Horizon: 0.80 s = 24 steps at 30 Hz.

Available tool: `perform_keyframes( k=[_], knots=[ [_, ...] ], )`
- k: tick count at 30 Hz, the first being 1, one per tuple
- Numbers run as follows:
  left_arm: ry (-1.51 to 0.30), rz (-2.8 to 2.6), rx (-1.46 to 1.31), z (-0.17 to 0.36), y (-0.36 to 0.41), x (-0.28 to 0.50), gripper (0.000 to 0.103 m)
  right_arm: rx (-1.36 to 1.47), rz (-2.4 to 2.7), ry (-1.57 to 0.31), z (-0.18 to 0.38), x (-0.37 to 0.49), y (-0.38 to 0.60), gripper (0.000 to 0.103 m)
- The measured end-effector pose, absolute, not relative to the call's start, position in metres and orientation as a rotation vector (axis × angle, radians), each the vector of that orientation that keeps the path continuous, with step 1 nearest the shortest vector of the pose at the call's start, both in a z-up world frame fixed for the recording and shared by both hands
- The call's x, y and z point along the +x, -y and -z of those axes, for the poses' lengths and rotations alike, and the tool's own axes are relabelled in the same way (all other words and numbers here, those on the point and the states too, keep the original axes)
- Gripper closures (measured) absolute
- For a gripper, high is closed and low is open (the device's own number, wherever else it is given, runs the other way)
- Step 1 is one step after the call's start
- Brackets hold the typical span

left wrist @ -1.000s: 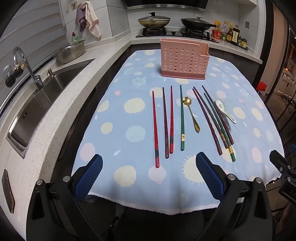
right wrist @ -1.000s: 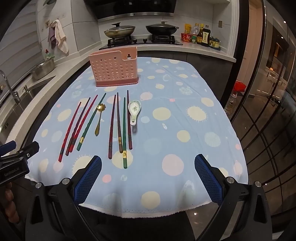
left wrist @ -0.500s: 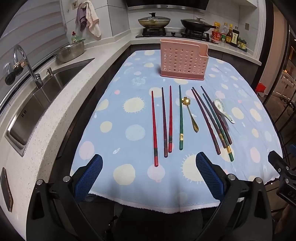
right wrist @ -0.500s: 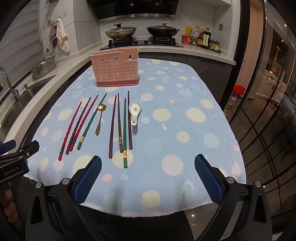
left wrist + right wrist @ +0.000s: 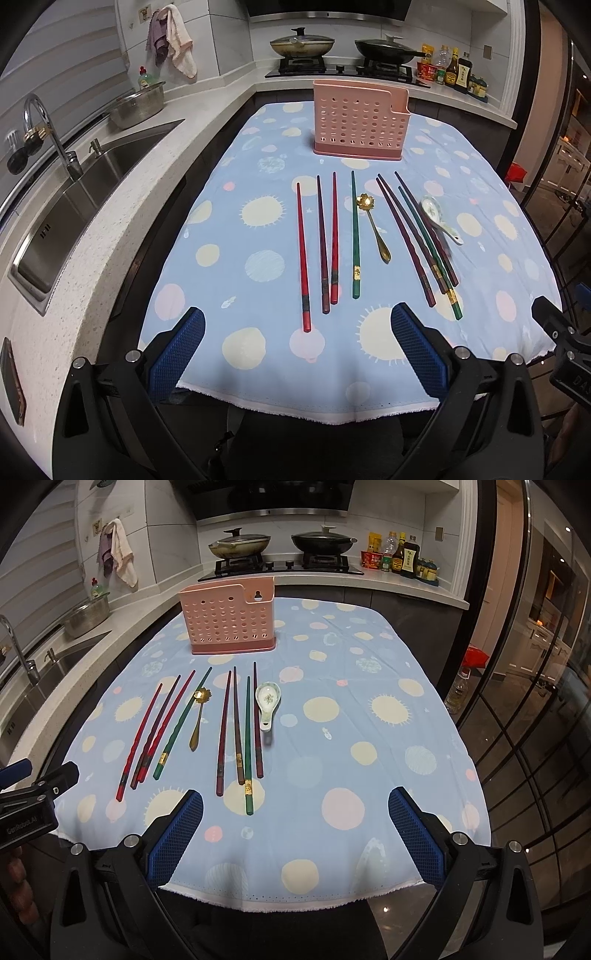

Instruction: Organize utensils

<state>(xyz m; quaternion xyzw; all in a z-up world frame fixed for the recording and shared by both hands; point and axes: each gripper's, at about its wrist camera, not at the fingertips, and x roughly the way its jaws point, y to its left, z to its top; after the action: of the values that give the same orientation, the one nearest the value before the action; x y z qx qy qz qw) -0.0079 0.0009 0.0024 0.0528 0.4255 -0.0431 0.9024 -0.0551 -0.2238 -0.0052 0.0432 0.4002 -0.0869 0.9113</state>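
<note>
Chopsticks [image 5: 334, 236] and spoons in row before pink holder [image 5: 360, 120] on desk [image 5: 258, 258]. Both hand-held grippers, left [image 5: 295, 354] and right [image 5: 295, 830], wide, empty. Pinch one chopstick mid-length, lift level, drop upright into holder.

Steel sink [image 5: 74, 206], two lidded pans [image 5: 240, 546], sauce bottles [image 5: 402, 557]

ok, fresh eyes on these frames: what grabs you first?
The row of chopsticks laid side by side mid-table, with a gold spoon among them and a white spoon at their right end. Behind them a pink rack stands upright. Both claws, left and right, sit open at the near edge.
</note>
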Motion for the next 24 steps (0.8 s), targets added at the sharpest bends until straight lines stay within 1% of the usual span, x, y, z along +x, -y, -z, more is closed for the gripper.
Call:
perform_keyframes(
  k=[24],
  knots=[
    [-0.899,0.065,0.096,0.0011,-0.0052,-0.0067,0.007,0.09,0.179,-0.825,0.005,-0.0557,0.2241,0.007]
  ],
)
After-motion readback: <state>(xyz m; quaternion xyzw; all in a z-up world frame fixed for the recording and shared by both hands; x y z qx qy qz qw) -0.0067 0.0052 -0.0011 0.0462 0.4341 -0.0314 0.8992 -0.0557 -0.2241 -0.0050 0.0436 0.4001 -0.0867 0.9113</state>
